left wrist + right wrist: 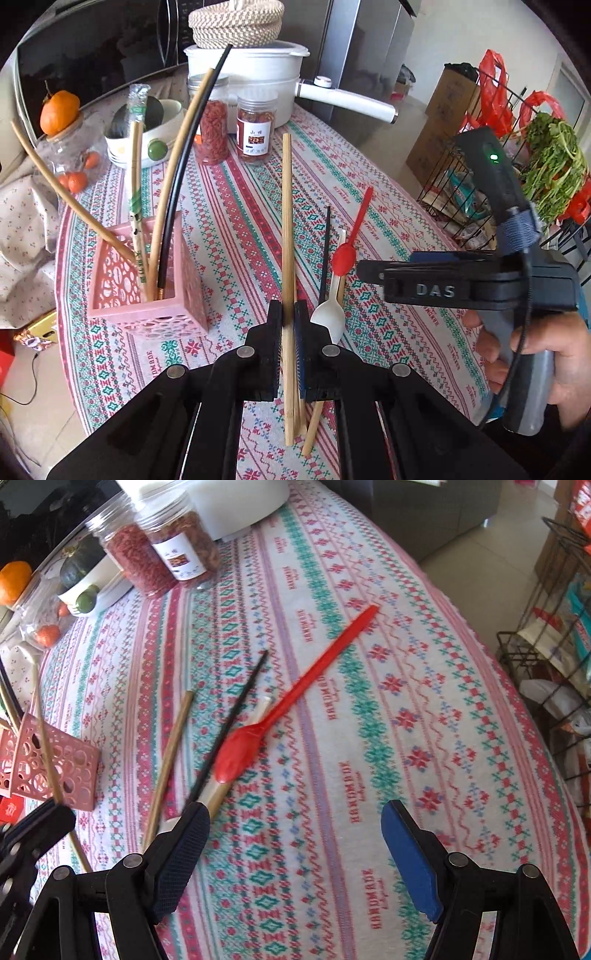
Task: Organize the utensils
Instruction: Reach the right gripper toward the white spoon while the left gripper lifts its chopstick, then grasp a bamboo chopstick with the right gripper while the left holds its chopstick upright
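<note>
My left gripper (pixel 289 314) is shut on a wooden chopstick (pixel 287 229) and holds it upright above the table. To its left stands a pink perforated holder (pixel 147 288) with several chopsticks in it; it also shows in the right wrist view (pixel 55 768). A red spoon (pixel 347 247), a white spoon (pixel 330 317) and a black chopstick (pixel 325 254) lie on the cloth just right of my left gripper. In the right wrist view my right gripper (pixel 295 823) is open and empty, above the cloth, near the red spoon (pixel 288 705), black chopstick (pixel 232 723) and a wooden chopstick (pixel 170 760).
A patterned tablecloth (pixel 369 738) covers the table. At the back stand two jars (pixel 255 125), a white pot (pixel 251 74), a bowl (pixel 147 136) and an orange (pixel 59 110). A wire rack (pixel 480 184) with greens and bags stands past the right table edge.
</note>
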Available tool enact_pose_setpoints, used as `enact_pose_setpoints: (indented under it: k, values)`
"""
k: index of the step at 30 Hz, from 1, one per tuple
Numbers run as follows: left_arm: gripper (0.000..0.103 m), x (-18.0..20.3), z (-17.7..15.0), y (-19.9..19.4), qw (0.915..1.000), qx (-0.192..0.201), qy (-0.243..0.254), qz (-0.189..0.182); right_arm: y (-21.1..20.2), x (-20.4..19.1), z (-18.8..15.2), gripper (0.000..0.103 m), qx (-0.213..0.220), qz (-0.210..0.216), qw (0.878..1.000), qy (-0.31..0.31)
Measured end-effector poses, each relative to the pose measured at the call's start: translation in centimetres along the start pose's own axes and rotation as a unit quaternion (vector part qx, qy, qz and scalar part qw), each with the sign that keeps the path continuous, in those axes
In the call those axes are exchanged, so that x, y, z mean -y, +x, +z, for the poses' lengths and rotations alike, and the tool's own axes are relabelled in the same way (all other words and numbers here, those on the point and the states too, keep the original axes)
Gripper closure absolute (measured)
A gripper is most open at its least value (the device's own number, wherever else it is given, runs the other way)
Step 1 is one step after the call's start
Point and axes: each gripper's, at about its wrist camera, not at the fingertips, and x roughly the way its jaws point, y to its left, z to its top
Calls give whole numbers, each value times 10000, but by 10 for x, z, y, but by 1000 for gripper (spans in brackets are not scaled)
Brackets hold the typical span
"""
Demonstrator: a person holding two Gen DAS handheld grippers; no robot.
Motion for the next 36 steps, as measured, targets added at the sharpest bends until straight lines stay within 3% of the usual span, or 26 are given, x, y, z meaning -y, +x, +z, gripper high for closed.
enact_pose_setpoints:
  k: [9,15,23,28,33,36]
  values:
    - [97,-33,-17,-46,9992,336,-196,-38,24,-59,7,23,-24,236,9990,-391]
    - [97,-49,-23,-54,9987,398,-328,-56,53,-87,12,52,-235,311,9983,-440]
    - [97,-65,-27,-58,9980,427,-461,-53,83,-106,12,71,-423,-108,9976,-542]
    - [97,-77,-28,-63,9967,518,-627,-28,88,-126,9,88,-317,-543,9927,-1027]
    - [97,-84,-26,-84,9942,816,-701,-26,80,-119,9,99,-282,10,9971,-705]
    - [97,-85,-25,-94,9927,974,-707,14,55,-121,8,99,70,260,9967,-768]
